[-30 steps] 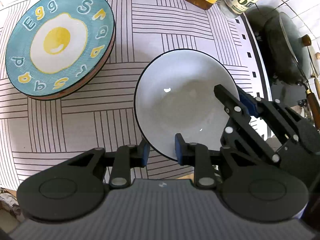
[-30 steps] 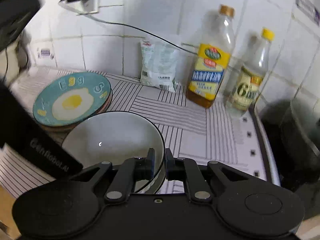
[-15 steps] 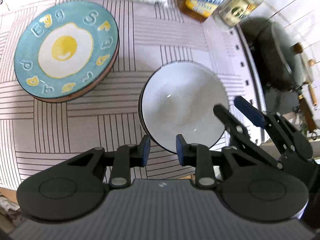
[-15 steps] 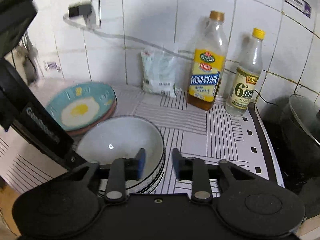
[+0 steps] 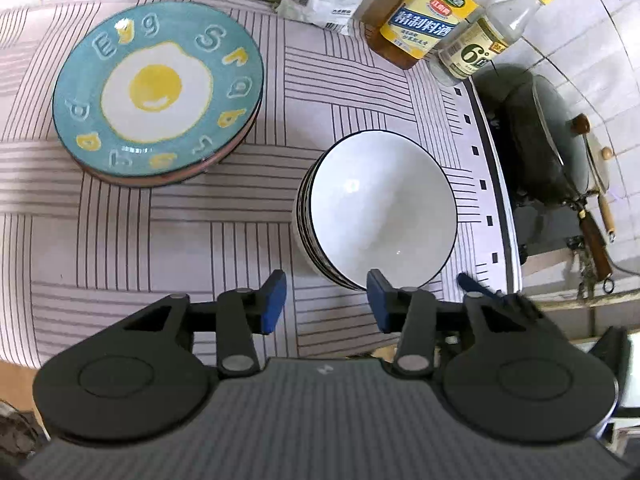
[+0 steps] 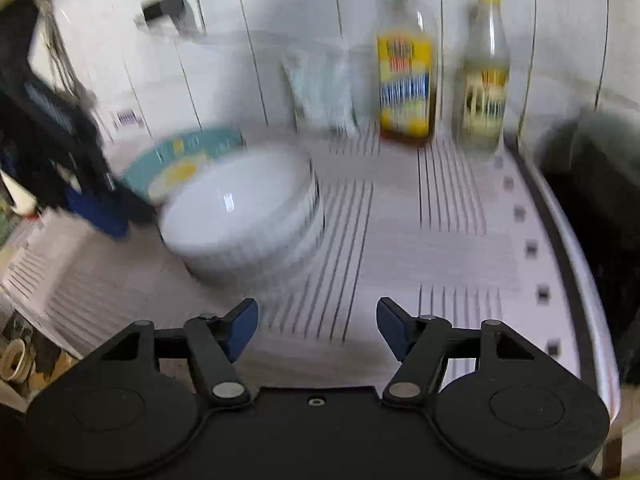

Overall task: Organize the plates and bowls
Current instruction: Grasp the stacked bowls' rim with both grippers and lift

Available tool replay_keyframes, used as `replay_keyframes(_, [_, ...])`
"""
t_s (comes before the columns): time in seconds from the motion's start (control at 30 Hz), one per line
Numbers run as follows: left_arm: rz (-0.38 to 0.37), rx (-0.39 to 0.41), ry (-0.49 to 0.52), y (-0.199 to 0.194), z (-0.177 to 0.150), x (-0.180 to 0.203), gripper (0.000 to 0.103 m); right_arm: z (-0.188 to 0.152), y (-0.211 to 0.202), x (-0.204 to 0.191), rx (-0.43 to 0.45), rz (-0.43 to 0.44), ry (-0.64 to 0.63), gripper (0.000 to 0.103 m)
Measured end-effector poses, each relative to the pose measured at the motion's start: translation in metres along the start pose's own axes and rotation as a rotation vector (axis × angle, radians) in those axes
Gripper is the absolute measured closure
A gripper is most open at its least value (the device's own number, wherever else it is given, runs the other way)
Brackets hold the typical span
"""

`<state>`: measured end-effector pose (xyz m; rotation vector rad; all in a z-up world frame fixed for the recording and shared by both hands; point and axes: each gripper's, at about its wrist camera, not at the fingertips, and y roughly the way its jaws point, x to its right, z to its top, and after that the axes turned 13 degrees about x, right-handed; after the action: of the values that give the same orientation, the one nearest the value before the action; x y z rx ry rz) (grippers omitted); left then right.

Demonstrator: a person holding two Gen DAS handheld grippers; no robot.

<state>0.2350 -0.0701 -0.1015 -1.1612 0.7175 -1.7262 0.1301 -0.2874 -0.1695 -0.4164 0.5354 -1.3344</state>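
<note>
White bowls (image 5: 382, 208) sit stacked beside teal plates (image 5: 158, 92).

Our left black two-finger gripper (image 5: 326, 300) carries blue rubber pads (image 5: 274, 300) on black linkage arms with silver pivot screws, round black discs and a ribbed grey body. Our right black gripper (image 6: 318, 326) matches, with blue pads (image 6: 242, 322) and a smooth black body.

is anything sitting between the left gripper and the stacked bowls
Nothing visible does. The left gripper is open, with only bare striped mat before the bowl stack; its right fingertip overlaps the stack's near rim in the image.
</note>
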Motion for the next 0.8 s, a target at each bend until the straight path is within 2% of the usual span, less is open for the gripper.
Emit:
replay_keyframes(0.1, [-0.018, 0.003, 0.024, 0.003, 0.002, 0.001, 0.053, -0.019, 0.013, -0.010, -0.018, -0.009, 0.004, 0.032])
replay_keyframes(0.2, [-0.034, 0.021, 0.046, 0.008, 0.003, 0.002, 0.048, -0.029, 0.022, -0.027, -0.001, -0.001, -0.010, 0.029])
replay_keyframes(0.27, [-0.023, 0.058, 0.053, 0.017, 0.003, 0.000, 0.037, -0.034, 0.029, -0.038, 0.020, 0.005, -0.043, 0.028])
replay_keyframes(0.33, [0.004, 0.062, 0.064, 0.031, 0.004, -0.002, 0.037, -0.037, 0.039, -0.045, 0.034, -0.002, -0.068, 0.028])
replay_keyframes(0.4, [0.000, 0.059, 0.066, 0.045, 0.005, -0.003, 0.037, -0.040, 0.048, -0.049, 0.060, -0.027, -0.090, 0.025])
replay_keyframes(0.43, [0.007, 0.063, 0.063, 0.051, 0.006, -0.004, 0.037, -0.041, 0.053, -0.049, 0.080, -0.046, -0.091, 0.019])
replay_keyframes(0.5, [0.036, 0.061, 0.046, 0.061, 0.007, -0.005, 0.037, -0.042, 0.058, -0.046, 0.149, -0.066, -0.074, 0.013])
replay_keyframes(0.6, [0.059, 0.048, 0.012, 0.069, 0.008, -0.009, 0.037, -0.041, 0.068, -0.042, 0.177, -0.020, -0.093, 0.012])
replay_keyframes(0.8, [0.026, 0.041, -0.029, 0.075, 0.005, -0.018, 0.038, -0.038, 0.087, -0.040, 0.196, 0.041, -0.151, 0.009])
